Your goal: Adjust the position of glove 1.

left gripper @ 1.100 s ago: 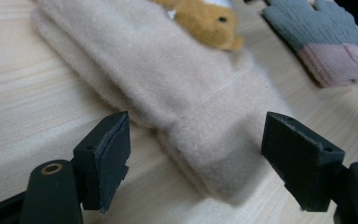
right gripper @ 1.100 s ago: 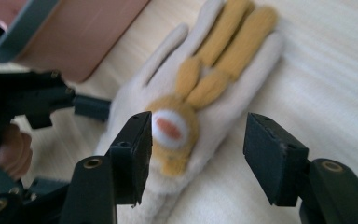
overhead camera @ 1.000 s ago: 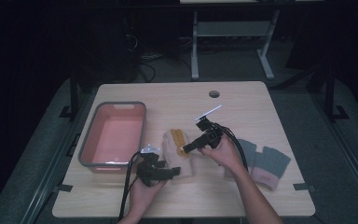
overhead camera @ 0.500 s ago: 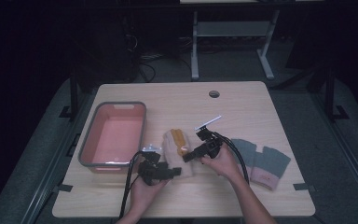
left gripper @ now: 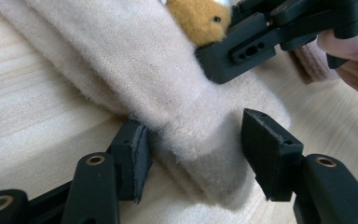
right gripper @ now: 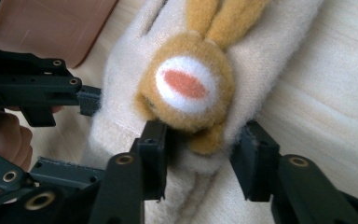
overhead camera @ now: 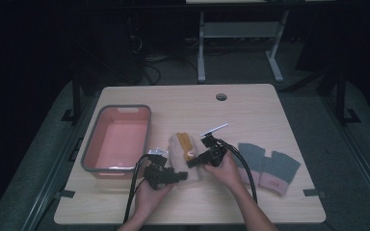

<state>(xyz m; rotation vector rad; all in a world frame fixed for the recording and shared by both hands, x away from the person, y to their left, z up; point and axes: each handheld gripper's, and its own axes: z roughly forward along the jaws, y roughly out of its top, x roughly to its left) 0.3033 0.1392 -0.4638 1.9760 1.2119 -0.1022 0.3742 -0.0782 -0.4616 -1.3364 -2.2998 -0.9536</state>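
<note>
Light wooden table [overhead camera: 250,103] fills mid-frame; on it a pink tub [overhead camera: 117,139] at left, a cream mitten [overhead camera: 185,159] in the centre, grey mittens [overhead camera: 269,166] at right.

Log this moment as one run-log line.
left gripper: closing around cream glove cuff, one pad apart | right gripper: closing around glove's orange animal patch | pink bin: beside glove | grey gloves: untouched

Dim lab: wooden table [overhead camera: 250,103], floor cables [overhead camera: 147,67], metal stand [overhead camera: 241,36].
</note>
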